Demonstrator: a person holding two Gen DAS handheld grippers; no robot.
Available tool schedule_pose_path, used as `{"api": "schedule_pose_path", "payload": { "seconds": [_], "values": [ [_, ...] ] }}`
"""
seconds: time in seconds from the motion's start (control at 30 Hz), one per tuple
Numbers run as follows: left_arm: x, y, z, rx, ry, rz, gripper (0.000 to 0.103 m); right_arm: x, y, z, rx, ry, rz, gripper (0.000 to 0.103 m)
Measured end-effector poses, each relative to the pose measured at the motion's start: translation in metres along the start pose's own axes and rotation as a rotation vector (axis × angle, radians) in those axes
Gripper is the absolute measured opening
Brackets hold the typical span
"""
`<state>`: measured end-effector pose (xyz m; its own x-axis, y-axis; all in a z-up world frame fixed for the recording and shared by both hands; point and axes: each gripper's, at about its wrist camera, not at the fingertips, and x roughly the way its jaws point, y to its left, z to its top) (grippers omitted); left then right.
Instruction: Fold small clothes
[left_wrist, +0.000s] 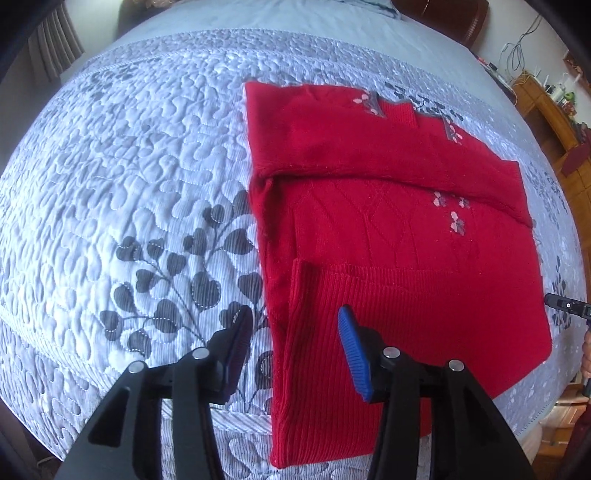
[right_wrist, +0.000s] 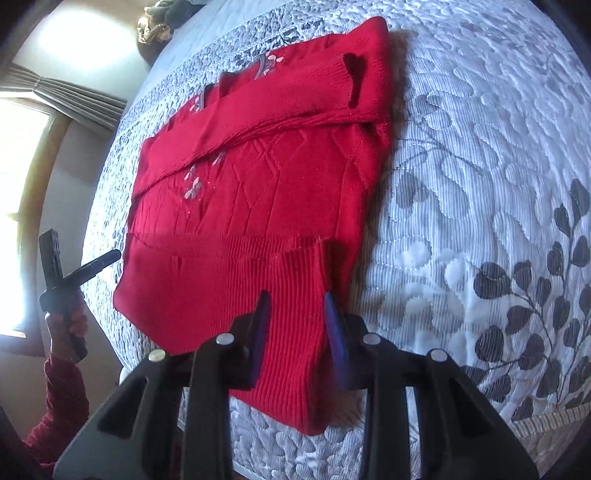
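Red sweater (left_wrist: 388, 229) on quilt (left_wrist: 129, 166) (sleeves folded in); both tools agape.

**Layout of sweater, quilt and both grippers**

From my left wrist view, the sweater (left_wrist: 388, 229) lies flat on the quilt (left_wrist: 129, 166), occupying the right half of the frame, with bare quilt to its left. One sleeve (left_wrist: 369, 155) is folded across the body, behind the ribbed hem (left_wrist: 388, 332), which lies nearest me. My left gripper (left_wrist: 295, 350) hovers over the hem's left edge: one finger over quilt, the other over the sweater. A shelf (left_wrist: 554, 110) stands behind, far right.

From my right wrist view, my right gripper (right_wrist: 295, 339) straddles the hem's folded edge (right_wrist: 321, 295); the other gripper's handle (right_wrist: 62, 288) sits at far left, beside the sweater.
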<state>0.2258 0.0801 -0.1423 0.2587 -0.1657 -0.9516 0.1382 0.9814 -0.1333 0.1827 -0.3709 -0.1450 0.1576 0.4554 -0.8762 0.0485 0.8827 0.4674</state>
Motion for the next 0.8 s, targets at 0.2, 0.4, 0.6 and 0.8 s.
{"api": "schedule_pose_path", "payload": {
  "seconds": [0.2,0.4,0.6,0.8],
  "values": [
    [0.008,0.001,0.004,0.011,0.010,-0.037,0.049,0.005,-0.007,0.009,0.021,-0.005,0.006,0.034],
    [0.021,-0.002,0.013,0.041,0.044,-0.019,0.035,0.020,-0.006,0.015,0.029,0.049,0.028,0.004],
    [0.008,0.003,0.010,0.025,0.006,-0.036,0.006,0.001,-0.003,0.008,0.011,-0.003,0.066,0.004],
    [-0.023,0.011,0.002,0.010,-0.071,-0.064,0.005,-0.029,0.002,-0.002,-0.010,-0.071,0.144,0.004]
  ]
}}
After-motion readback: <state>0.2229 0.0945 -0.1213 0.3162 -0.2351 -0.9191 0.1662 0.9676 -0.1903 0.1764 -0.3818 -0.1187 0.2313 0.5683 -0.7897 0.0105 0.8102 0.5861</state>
